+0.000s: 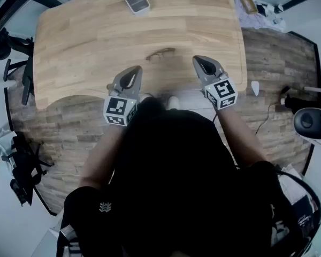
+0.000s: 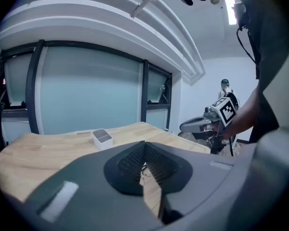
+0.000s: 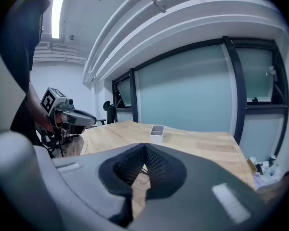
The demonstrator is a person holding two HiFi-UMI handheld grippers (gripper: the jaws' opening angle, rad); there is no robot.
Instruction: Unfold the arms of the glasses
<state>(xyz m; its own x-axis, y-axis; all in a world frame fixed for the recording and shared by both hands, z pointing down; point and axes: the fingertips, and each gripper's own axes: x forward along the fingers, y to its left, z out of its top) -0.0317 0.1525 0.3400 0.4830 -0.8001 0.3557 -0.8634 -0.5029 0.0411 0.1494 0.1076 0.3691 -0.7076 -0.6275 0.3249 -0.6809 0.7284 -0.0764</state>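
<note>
The glasses point(image 1: 160, 53) lie folded on the wooden table point(image 1: 85, 42), a thin dark frame near the table's front middle. My left gripper point(image 1: 136, 69) hovers just near-left of them, jaws shut and empty. On the other side, near-right of the glasses, my right gripper point(image 1: 198, 59) is also shut with nothing in it. In the left gripper view the closed pads point(image 2: 135, 160) meet at a point, and a sliver of the glasses point(image 2: 143, 170) shows below them. The right gripper view likewise shows shut pads point(image 3: 156, 165) with a bit of the glasses point(image 3: 143, 170) behind.
A small white box point(image 1: 137, 1) stands at the table's far side. Office chairs point(image 1: 10, 50) are on the left, clutter point(image 1: 257, 7) lies at the back right, and a black device with cables point(image 1: 310, 122) sits on the wood floor to the right.
</note>
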